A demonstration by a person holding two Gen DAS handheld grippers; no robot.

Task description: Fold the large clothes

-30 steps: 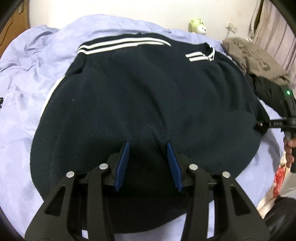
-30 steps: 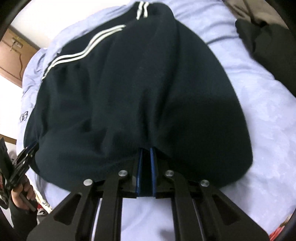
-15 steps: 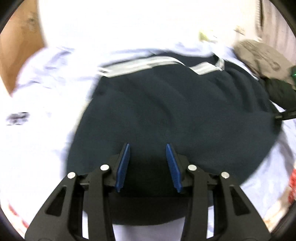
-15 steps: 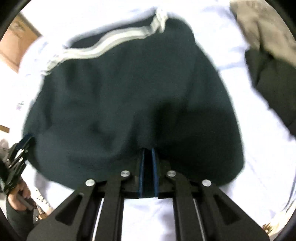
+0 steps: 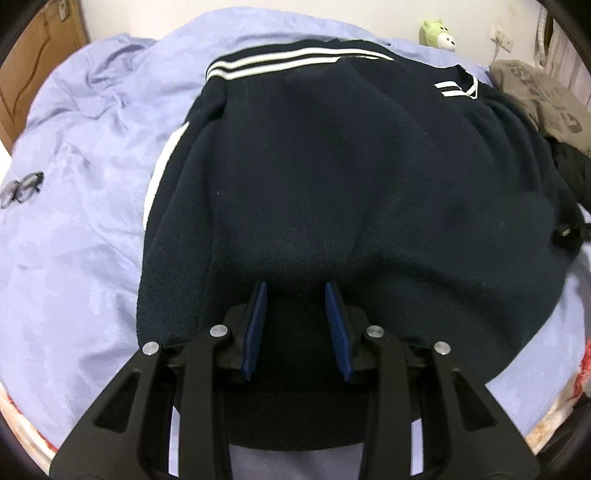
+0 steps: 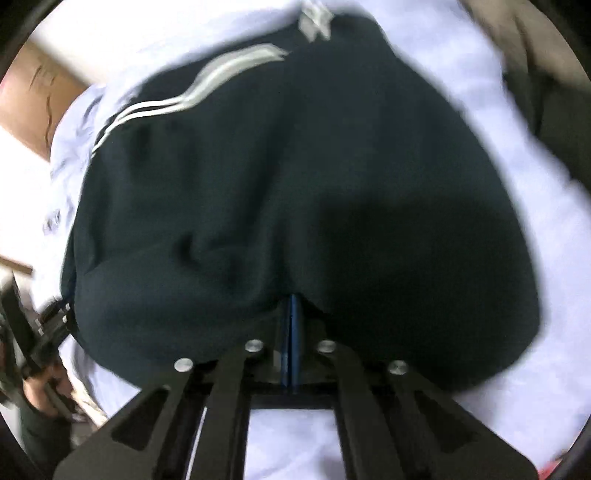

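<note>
- Garment point(image 5: 332, 177), left wrist view: dark navy fleece with white stripes, spread over a lilac bedsheet point(image 5: 81, 221); striped end far from the camera, plain hem nearest. Long axis runs away from the left hand-held gripper point(image 5: 295, 325), straight ahead of it.
- Left hand-held gripper, same view: blue pads spread apart, near hem lying between and under them; parted, not clamping cloth.
- Same view, surroundings: eyeglasses point(image 5: 22, 186) at far left on the sheet; grey clothing point(image 5: 543, 96) and a green plush toy point(image 5: 439, 35) beyond the garment; part of the other tool point(image 5: 570, 230) at the garment's right edge.
- Garment point(image 6: 295, 184), right wrist view (blurred): stripes far and to the left, hem nearest.
- Right hand-held gripper point(image 6: 291, 332), same view: pads pressed together on the near hem, pinching the garment.
- Judgement: both tools sit at the same hem, so the fold should carry it forward toward the striped end; the left must clamp first.
</note>
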